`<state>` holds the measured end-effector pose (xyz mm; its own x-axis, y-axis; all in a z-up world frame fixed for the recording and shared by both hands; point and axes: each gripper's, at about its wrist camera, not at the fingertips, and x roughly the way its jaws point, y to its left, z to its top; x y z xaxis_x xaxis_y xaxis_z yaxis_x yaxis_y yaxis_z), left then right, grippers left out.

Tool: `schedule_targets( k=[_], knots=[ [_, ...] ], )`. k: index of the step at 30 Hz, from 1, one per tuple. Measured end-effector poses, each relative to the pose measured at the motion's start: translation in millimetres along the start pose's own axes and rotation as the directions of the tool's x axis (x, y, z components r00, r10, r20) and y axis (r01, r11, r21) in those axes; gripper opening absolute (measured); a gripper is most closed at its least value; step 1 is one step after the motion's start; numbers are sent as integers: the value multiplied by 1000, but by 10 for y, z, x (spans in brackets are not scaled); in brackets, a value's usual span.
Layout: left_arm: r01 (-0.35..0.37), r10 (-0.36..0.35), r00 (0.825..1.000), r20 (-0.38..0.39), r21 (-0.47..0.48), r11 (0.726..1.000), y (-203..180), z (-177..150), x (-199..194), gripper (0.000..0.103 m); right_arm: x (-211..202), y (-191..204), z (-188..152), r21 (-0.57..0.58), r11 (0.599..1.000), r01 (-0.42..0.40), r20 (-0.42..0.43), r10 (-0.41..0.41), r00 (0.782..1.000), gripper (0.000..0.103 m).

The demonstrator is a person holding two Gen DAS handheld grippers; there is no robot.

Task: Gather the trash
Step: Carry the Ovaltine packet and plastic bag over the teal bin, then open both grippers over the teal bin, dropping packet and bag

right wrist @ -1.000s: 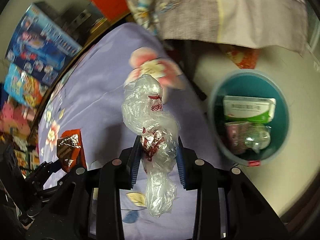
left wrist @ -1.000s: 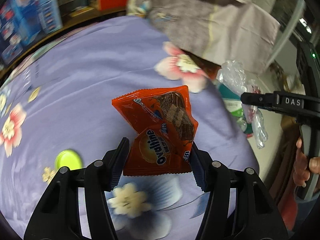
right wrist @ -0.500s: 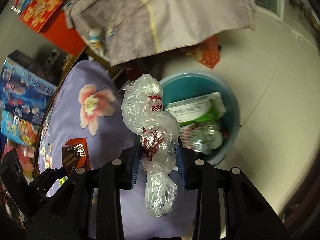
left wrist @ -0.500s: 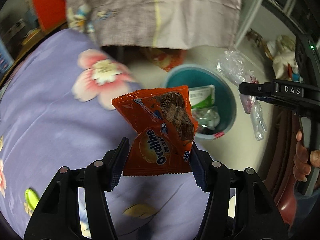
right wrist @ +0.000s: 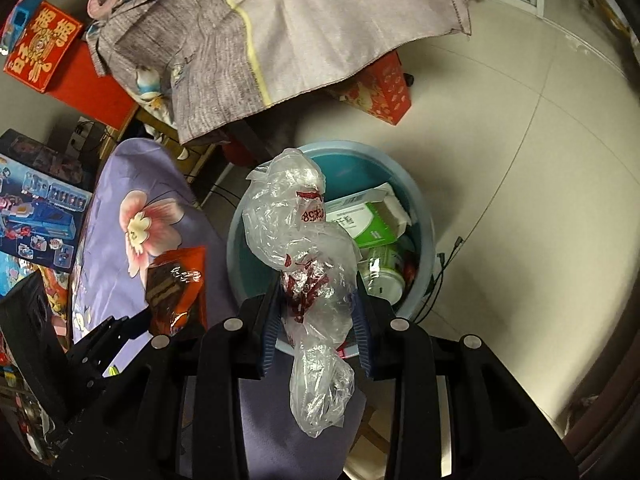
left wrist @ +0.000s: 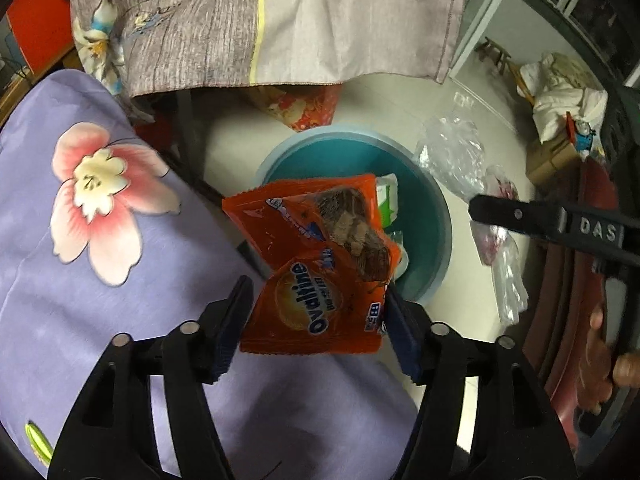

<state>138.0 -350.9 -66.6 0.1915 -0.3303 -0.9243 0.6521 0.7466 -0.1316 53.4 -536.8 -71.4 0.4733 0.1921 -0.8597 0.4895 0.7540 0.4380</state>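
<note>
Pale tiled floor (right wrist: 520,128), cloth-draped furniture (right wrist: 304,24).

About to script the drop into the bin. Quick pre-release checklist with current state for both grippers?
1. Left gripper shut on the Ovaltine wrapper: ok.
2. Right gripper shut on the clear plastic bag: ok.
3. Teal bin in view of both cameras, mouth open: ok.
4. Room in the bin: ok; the green carton and a can lie low inside.
5. Each piece directly over the bin mouth: cannot tell; both overlap it in view, but the purple floral cloth sits close beside the left gripper.
6. Bag tail hangs below the fingers; snag on release: cannot tell.
</note>
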Motion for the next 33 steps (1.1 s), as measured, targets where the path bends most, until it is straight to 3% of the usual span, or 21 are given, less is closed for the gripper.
schedule_targets(
  k=[6,15,17,18,19,22,25,33],
  knots=[
    [-14,14,1000,0,-15,1000,-7,96,93,89,81,-49,40,6,1000,11,-18,-11,1000,32],
    [-13,12,1000,-11,-74,997,203,-2,35,93,216,74,73,-13,1000,9,-38,-10,999,33],
    [-11,10,1000,-14,-85,996,235,-35,20,94,236,111,84,-20,1000,9,-39,-9,999,42],
    [-9,8,1000,-15,-89,996,250,-51,9,95,247,124,89,-21,1000,5,-41,-6,999,50],
    [-8,7,1000,-14,-91,996,263,-62,4,95,258,141,86,-18,1000,-2,-43,1,999,65],
    [-9,9,1000,-11,-97,995,295,-104,-34,96,276,196,70,-22,1000,0,-46,-1,999,67],
    [-8,8,1000,-6,-104,995,320,-140,-72,96,302,199,40,-4,1000,-2,-60,2,998,75],
    [-1,1,1000,0,-109,994,369,-267,-171,96,275,248,-85,15,1000,21,-79,-20,997,77]
  ],
)
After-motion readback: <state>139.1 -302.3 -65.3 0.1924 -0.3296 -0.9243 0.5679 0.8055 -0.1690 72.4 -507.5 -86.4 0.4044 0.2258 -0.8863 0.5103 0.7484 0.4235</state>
